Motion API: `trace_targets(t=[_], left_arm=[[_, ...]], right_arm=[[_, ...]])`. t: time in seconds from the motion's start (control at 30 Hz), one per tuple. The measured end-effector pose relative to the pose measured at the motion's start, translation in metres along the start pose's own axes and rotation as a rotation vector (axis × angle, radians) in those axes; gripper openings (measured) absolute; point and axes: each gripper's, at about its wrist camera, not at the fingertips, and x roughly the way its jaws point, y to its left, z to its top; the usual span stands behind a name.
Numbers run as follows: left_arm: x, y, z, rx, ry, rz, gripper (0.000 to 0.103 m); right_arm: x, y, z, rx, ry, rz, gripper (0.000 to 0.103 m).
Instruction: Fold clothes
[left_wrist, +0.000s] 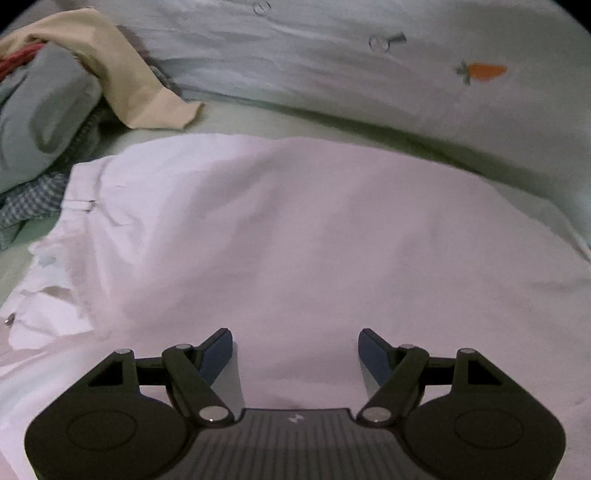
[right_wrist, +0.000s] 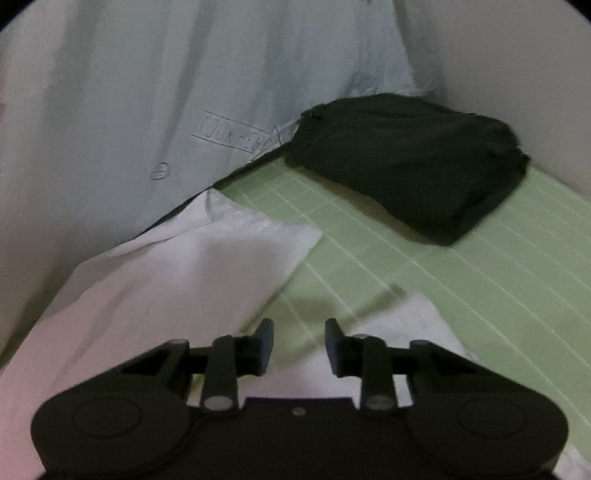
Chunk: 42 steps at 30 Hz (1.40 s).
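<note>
The pale green bed sheet with thin white grid lines (right_wrist: 461, 295) shows plainly only in the right wrist view; in the left wrist view it is nearly covered by the wide white cotton garment (left_wrist: 295, 240), spread flat with a belt loop and waistband at its left end. Behind that garment lies a pale blue quilt with a small orange carrot print (left_wrist: 332, 66), running along its far edge. The right wrist view shows the white garment's two ends splitting apart, with bare sheet between them. Beyond the white garment's far end, against the quilt and a wall, sits a folded black garment (right_wrist: 410, 158), well apart from it. Only the left view shows the heap of unfolded clothes, grey, beige and checked (left_wrist: 55, 122), touching the white garment's left corner. The left gripper (left_wrist: 295, 350) hovers over the white garment, fingers spread wide, holding nothing. The right gripper (right_wrist: 299, 345) is also released, fingers parted above the gap of sheet.
</note>
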Motion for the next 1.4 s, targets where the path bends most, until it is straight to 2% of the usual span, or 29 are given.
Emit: trace_targets(t=[0.07, 0.1, 0.2, 0.23, 0.37, 0.4, 0.43, 0.47, 0.5, 0.6, 0.77, 0.8, 0.87, 0.93, 0.97, 1.03, 1.07, 1.17, 1.33, 1.4], left_arm=[[0.008, -0.006, 0.004, 0.007, 0.003, 0.014, 0.079], [0.011, -0.009, 0.006, 0.011, 0.002, 0.022, 0.08], [0.017, -0.011, 0.007, 0.0, 0.0, 0.04, 0.083], [0.02, -0.011, 0.007, -0.007, 0.007, 0.041, 0.083], [0.026, -0.006, 0.004, -0.039, 0.019, 0.05, 0.091], [0.028, -0.004, 0.004, -0.047, 0.023, 0.048, 0.091], [0.028, -0.004, 0.004, -0.05, 0.025, 0.046, 0.092], [0.03, -0.004, 0.004, -0.044, 0.027, 0.047, 0.093], [0.031, -0.004, 0.005, -0.038, 0.029, 0.051, 0.093], [0.033, -0.005, 0.006, -0.038, 0.038, 0.056, 0.094], [0.034, -0.004, 0.004, -0.032, 0.042, 0.045, 0.095], [0.034, -0.005, 0.003, -0.022, 0.04, 0.047, 0.096], [0.034, -0.007, 0.001, -0.005, 0.035, 0.052, 0.097], [0.036, -0.009, 0.002, 0.007, 0.042, 0.06, 0.098], [0.037, -0.008, 0.005, 0.007, 0.051, 0.061, 0.098], [0.039, -0.007, 0.008, 0.007, 0.064, 0.06, 0.098], [0.04, -0.007, 0.01, 0.01, 0.069, 0.059, 0.099], [0.043, -0.008, 0.013, 0.022, 0.088, 0.061, 0.101], [0.048, -0.013, 0.017, 0.027, 0.117, 0.076, 0.103], [0.049, -0.014, 0.019, 0.03, 0.125, 0.074, 0.103]], right_arm=[[0.021, 0.007, 0.013, 0.015, 0.009, 0.025, 0.037], [0.032, 0.01, 0.019, 0.015, 0.012, 0.016, 0.045], [0.066, 0.017, 0.035, 0.014, 0.019, -0.017, 0.052], [0.074, 0.018, 0.039, 0.008, 0.022, -0.035, 0.06], [0.092, 0.02, 0.044, -0.026, 0.017, -0.074, 0.064], [0.094, 0.021, 0.045, -0.038, 0.01, -0.073, 0.059], [0.093, 0.02, 0.045, -0.049, 0.012, -0.056, 0.033], [0.093, 0.019, 0.046, -0.06, 0.015, -0.037, 0.018], [0.093, 0.019, 0.047, -0.071, 0.018, -0.018, 0.011], [0.079, 0.011, 0.047, -0.089, -0.001, -0.005, 0.008], [0.018, -0.017, 0.04, -0.058, -0.088, -0.032, 0.008], [0.015, -0.021, 0.036, -0.062, -0.08, -0.048, 0.008], [0.019, -0.03, 0.025, -0.114, -0.009, -0.093, 0.01], [0.02, -0.037, 0.018, -0.135, 0.031, -0.112, 0.016], [0.016, -0.037, 0.018, -0.135, 0.017, -0.133, 0.02], [0.006, -0.034, 0.02, -0.14, -0.03, -0.16, 0.046], [0.0, -0.032, 0.023, -0.147, -0.062, -0.162, 0.049], [0.003, -0.014, 0.031, -0.217, -0.068, -0.125, 0.048], [0.037, 0.039, 0.032, -0.392, -0.001, 0.052, 0.048], [0.056, 0.06, 0.031, -0.436, 0.029, 0.096, 0.048]])
